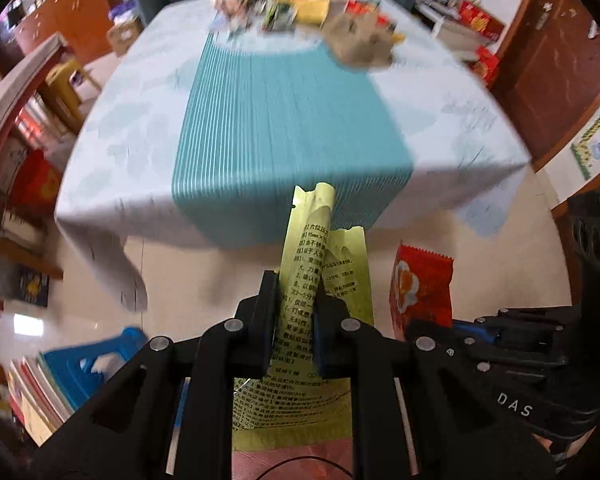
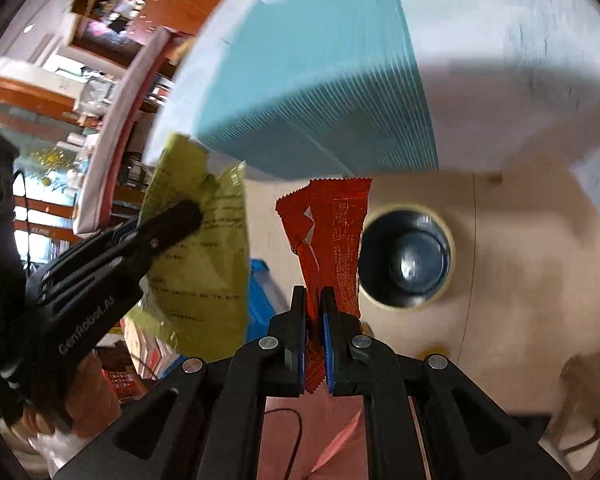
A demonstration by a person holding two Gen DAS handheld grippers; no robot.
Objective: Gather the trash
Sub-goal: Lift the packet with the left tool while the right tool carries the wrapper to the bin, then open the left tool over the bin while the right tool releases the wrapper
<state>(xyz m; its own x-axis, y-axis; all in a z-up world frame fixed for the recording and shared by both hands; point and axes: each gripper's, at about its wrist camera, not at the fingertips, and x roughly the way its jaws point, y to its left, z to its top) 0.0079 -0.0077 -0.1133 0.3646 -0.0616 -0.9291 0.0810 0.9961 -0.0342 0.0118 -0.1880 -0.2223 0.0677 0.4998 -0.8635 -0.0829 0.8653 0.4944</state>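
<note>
My left gripper [image 1: 296, 284] is shut on a yellow-green printed wrapper [image 1: 320, 248] and holds it in the air in front of the table's near edge. It also shows in the right wrist view [image 2: 204, 264], where the left gripper [image 2: 188, 212] comes in from the left. My right gripper [image 2: 313, 294] is shut on a red snack wrapper [image 2: 332, 236], held up above the floor. The red wrapper also shows at the right of the left wrist view [image 1: 420, 292]. A round bin with a dark inside [image 2: 410, 258] stands on the floor just right of the red wrapper.
A table [image 1: 460, 128] with a white cloth and a teal runner [image 1: 276, 128] lies ahead. Boxes, packets and a brown paper bag [image 1: 360, 40] crowd its far end. A blue plastic stool [image 1: 96, 360] and stacked books sit low left. Wooden cabinets line both sides.
</note>
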